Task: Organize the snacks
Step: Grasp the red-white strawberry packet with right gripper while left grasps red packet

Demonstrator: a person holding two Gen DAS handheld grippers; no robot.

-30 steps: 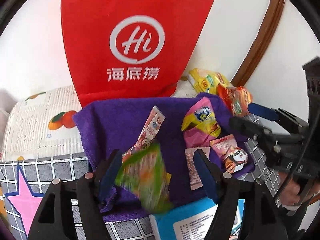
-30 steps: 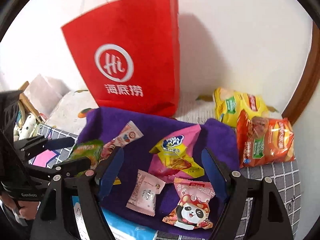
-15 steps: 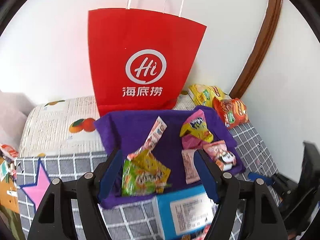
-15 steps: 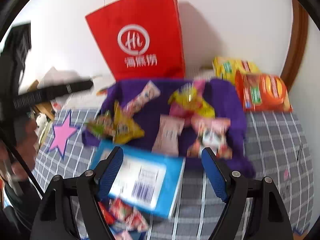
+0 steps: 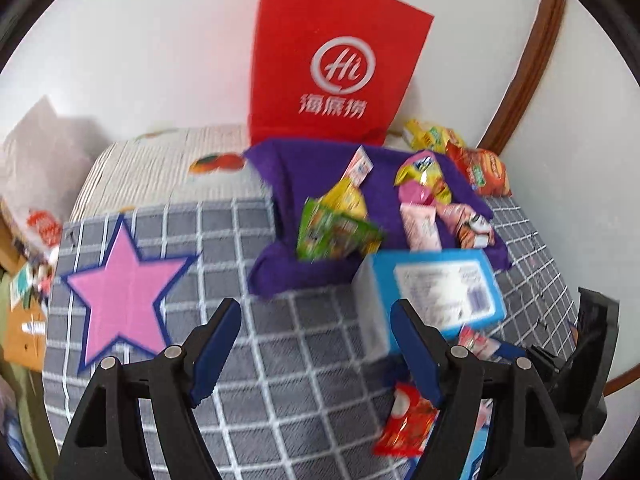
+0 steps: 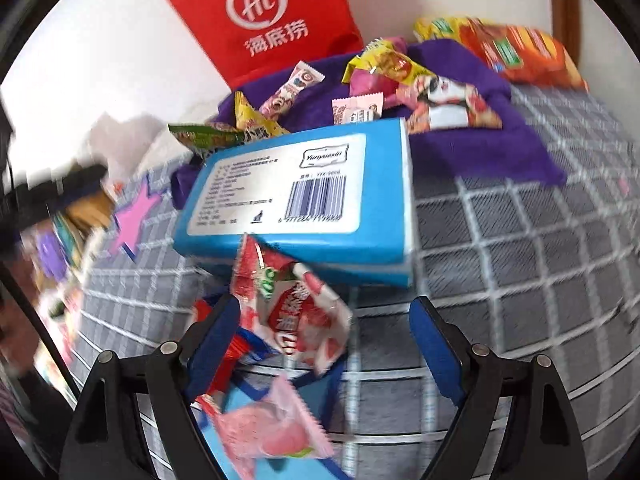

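Note:
A purple cloth (image 5: 288, 264) (image 6: 492, 152) lies on the grey checked cover, with several snack packets on it, among them a green packet (image 5: 336, 236) (image 6: 204, 136) and a panda packet (image 5: 468, 224) (image 6: 448, 108). A blue box (image 5: 440, 292) (image 6: 304, 200) sits at the cloth's near edge. A red-and-white snack packet (image 6: 296, 308) and a pink one (image 6: 276, 420) lie just in front of my right gripper (image 6: 324, 344), which is open and empty. My left gripper (image 5: 316, 344) is open and empty over the checked cover, left of the box. A red packet (image 5: 404, 420) lies by its right finger.
A red paper bag (image 5: 332, 76) (image 6: 264, 12) stands against the white wall behind the cloth. Orange and yellow chip bags (image 5: 480, 168) (image 6: 516, 48) lie at the back right. A pink star (image 5: 120, 284) marks the cover at left. Clutter lies off the left edge.
The green packet has left my left gripper and lies on the cloth. Both grippers have pulled back toward the near side. The right one now hovers over loose packets in front of the blue box.

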